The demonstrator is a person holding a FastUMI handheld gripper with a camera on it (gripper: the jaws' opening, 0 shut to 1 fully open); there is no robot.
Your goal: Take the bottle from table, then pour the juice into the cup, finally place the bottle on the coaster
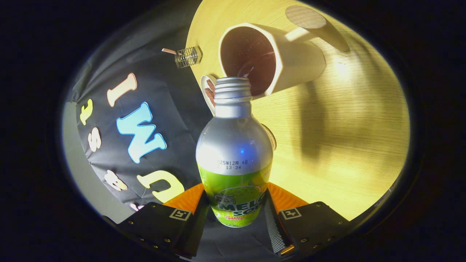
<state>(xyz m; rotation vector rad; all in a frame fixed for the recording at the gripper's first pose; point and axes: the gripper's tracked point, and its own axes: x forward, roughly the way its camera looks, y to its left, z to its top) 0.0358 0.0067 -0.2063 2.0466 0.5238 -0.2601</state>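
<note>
The bottle (234, 153), silver above a green label band, sits between the jaws of the gripper (235, 213); the jaws are closed in on its lower body, one pressing each side, so the bottle is firmly held. Its cap is off and the threaded mouth points toward 12 o'clock, right at the rim of the cup (271, 60). The cup is a white mug with a dark inside, seen tilted, its opening facing the bottle and its handle (316, 27) reaching toward 1 o'clock. A small round coaster (208, 91) with a brown pattern peeks out at 11 o'clock from the bottle's neck, just beside the cup. Everything rests against the pale wooden tabletop (346, 145), which spreads toward 3 o'clock. A small wire-caged object (187, 56) stands at the tabletop's edge, beyond the coaster.
</note>
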